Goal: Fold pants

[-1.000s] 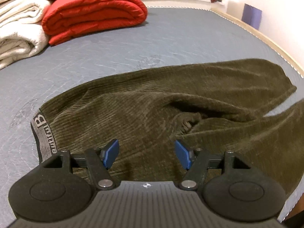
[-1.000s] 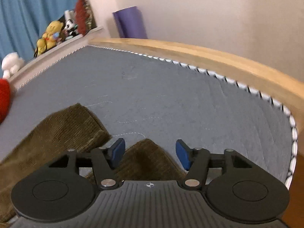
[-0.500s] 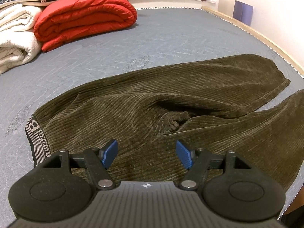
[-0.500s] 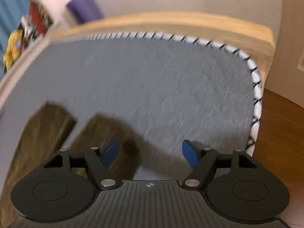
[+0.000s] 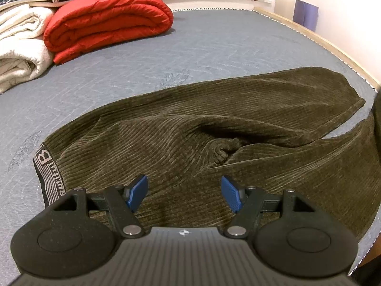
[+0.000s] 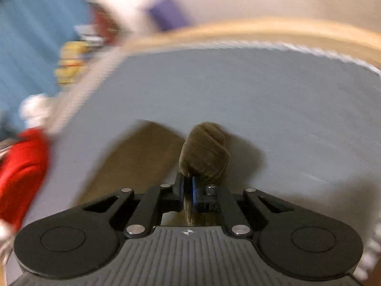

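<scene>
Olive corduroy pants (image 5: 190, 128) lie spread across the mattress (image 5: 214, 43), waistband near its front edge. Right gripper (image 6: 187, 188) has just been closing and pinches a leg cuff (image 6: 204, 152), likely to start the fold. Left gripper (image 5: 183, 194) hovers wide open over the seat, holding nothing.

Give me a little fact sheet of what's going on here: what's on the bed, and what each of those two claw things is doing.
garment: olive corduroy pants, spread on the grey mattress, not yet folded
waistband: lettered band, at the left
left gripper: open, above the pants, nothing held
right gripper: jaws have just closed, pinching a bunched leg end
nearby: red quilt, cream blanket, both folded
right view: blurred
</scene>
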The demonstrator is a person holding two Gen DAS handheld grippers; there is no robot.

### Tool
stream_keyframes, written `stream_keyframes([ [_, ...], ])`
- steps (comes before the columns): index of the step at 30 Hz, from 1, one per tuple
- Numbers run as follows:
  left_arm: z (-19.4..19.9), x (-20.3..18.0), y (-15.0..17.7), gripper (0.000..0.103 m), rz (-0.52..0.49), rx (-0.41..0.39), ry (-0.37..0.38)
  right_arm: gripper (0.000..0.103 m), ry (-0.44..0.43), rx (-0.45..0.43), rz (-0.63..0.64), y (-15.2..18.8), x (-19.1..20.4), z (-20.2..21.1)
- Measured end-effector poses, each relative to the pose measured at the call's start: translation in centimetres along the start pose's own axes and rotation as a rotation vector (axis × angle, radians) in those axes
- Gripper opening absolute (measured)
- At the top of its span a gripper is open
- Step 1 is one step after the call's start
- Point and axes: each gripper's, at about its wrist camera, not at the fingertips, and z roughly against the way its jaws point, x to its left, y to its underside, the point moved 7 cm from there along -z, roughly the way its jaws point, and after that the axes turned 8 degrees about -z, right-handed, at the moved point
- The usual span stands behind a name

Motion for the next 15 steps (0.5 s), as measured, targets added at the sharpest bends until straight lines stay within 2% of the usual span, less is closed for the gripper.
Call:
stream_keyframes([
  [2, -0.1, 0.0, 0.0, 0.073, 0.002, 0.004, 0.001, 0.021, -0.155, 0.031, 0.091, 1.2, 3.6, -1.0],
  [3, -0.1, 0.0, 0.0, 0.073, 0.002, 0.003, 0.002, 0.046, -0.204, 0.060, 0.105, 1.7, 4.5, -1.5],
  [4, -0.1, 0.0, 0.0, 0.073, 0.001, 0.002, 0.003, 0.061, -0.213, 0.072, 0.095, 1.9, 4.8, -1.6],
  [7, 0.2, 0.1, 0.0, 0.075, -0.001, -0.005, 0.004, 0.063, -0.135, 0.009, 0.011, 0.6, 3.0, -1.2],
  [10, 0.2, 0.2, 0.0, 0.075, 0.000, -0.007, 0.004, 0.064, 0.008, -0.101, -0.135, -1.6, -1.4, 0.2],
  [12, 0.1, 0.1, 0.0, 0.075, -0.004, -0.004, 0.004, 0.064, 0.099, -0.087, -0.168, -1.8, -3.8, 0.2],
  [15, -0.1, -0.3, -0.1, 0.075, -0.012, 0.000, 0.004, 0.064, 0.089, 0.032, -0.144, -0.3, -4.7, -1.9],
])
